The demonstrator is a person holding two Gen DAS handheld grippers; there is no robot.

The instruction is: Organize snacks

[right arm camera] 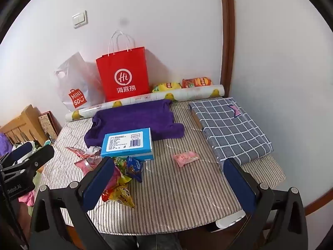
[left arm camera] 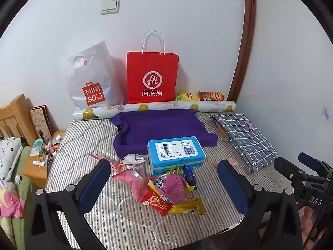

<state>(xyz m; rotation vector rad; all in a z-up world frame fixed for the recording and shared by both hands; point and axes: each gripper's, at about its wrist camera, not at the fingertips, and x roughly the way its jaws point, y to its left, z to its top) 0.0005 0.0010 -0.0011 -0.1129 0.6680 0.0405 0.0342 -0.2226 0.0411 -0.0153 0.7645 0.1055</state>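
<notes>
A striped cloth covers the surface (left arm camera: pixel 87 218), which stands in a room corner against a white wall bearing a light switch (left arm camera: pixel 109 5) and a brown door frame (left arm camera: pixel 245 48). Along the wall stand a white MINISO bag (left arm camera: pixel 91 79) and a red paper bag (left arm camera: pixel 152 77), with a yellow snack packet (left arm camera: pixel 186 96) and an orange snack packet (left arm camera: pixel 210 95) beside them behind a printed paper roll (left arm camera: pixel 154 108). A purple cloth (left arm camera: pixel 160 131) lies mid-surface; a blue box (left arm camera: pixel 175 153) rests on its near edge. A folded checked cloth (left arm camera: pixel 245 137) lies to the right. The pile of snack packets (left arm camera: pixel 164 189) sits just in front of the box.

The left hand-held gripper (left arm camera: pixel 164 187) hovers with jaws apart, framing the pile. The right hand-held gripper (right arm camera: pixel 168 184) also hangs with jaws apart, nothing between them.

The left wrist view alone shows a wooden bedside stand (left arm camera: pixel 35 166) cluttered with small items. The right wrist view shows plainly a single pink snack packet (right arm camera: pixel 185 158), apart from the pile, between box and checked cloth.
</notes>
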